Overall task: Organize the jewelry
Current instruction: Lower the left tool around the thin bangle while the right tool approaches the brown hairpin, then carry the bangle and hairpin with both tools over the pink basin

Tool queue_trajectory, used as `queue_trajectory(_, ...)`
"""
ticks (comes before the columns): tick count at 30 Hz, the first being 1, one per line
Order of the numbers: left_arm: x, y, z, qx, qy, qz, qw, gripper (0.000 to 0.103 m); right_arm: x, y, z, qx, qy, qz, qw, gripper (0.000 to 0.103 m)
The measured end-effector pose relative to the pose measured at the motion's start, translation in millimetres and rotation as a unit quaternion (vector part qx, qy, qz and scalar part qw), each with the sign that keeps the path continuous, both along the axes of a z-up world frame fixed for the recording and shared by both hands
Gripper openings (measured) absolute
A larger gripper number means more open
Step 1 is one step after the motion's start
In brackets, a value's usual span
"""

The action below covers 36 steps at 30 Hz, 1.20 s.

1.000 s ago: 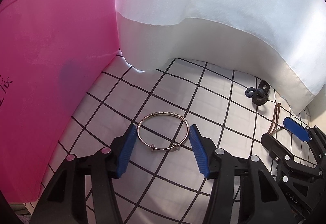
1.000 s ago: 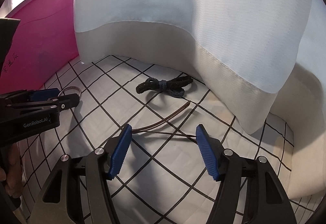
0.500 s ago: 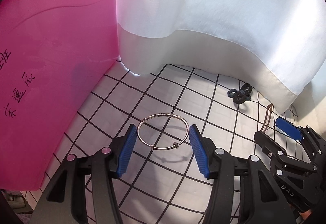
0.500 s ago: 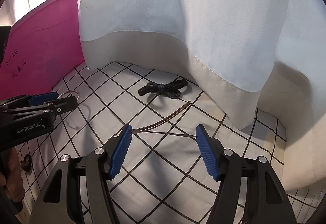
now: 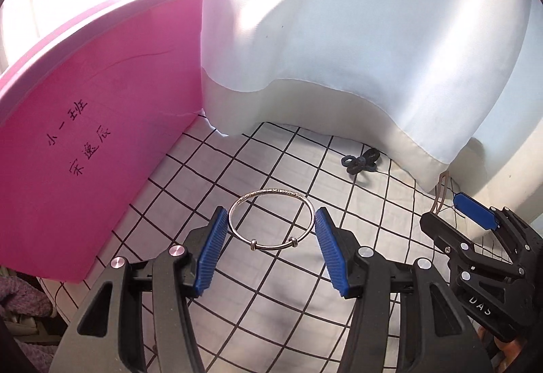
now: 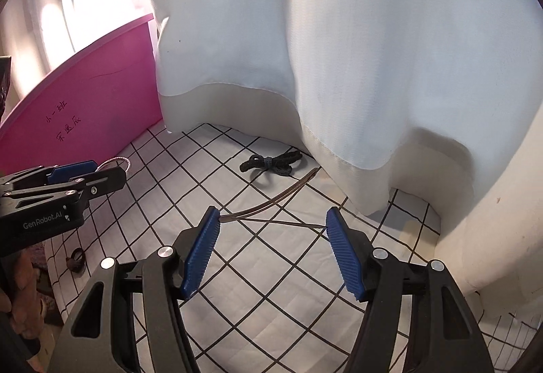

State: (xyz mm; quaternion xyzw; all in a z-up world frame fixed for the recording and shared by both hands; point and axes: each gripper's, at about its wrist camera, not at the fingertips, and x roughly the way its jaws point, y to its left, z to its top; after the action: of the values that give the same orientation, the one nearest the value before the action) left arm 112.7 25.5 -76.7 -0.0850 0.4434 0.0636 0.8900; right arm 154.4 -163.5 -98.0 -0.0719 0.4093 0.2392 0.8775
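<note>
My left gripper (image 5: 269,220) is shut on a silver bangle (image 5: 270,197) and holds it above the checked cloth (image 5: 271,305). The bangle spans the gap between the blue pads. My right gripper (image 6: 271,220) is open and empty, low over the cloth. A thin brown cord necklace (image 6: 271,201) lies on the cloth, running between and beyond the right fingertips. A black knotted cord (image 6: 271,164) lies further back by the curtain; it also shows in the left wrist view (image 5: 359,164). The left gripper and part of the bangle (image 6: 113,162) appear in the right wrist view.
A pink board (image 5: 85,152) with black handwriting stands at the left. A white curtain (image 5: 339,50) hangs along the back and reaches the cloth. A small dark ring-like item (image 6: 76,259) lies near the cloth's left edge. A white wall (image 6: 492,220) bounds the right.
The left gripper has lifted the bangle off the cloth and pulled back upward. The right gripper has also risen and drawn back a little; it stays open.
</note>
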Motion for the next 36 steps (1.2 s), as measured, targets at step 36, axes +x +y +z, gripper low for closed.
queue_trajectory(36, -80, 157, 156, 0.061, -0.127, 0.167, 0.9757, 0.052, -4, 189, 160, 0.117, -0.091, 0.183, 0.972, 0.062)
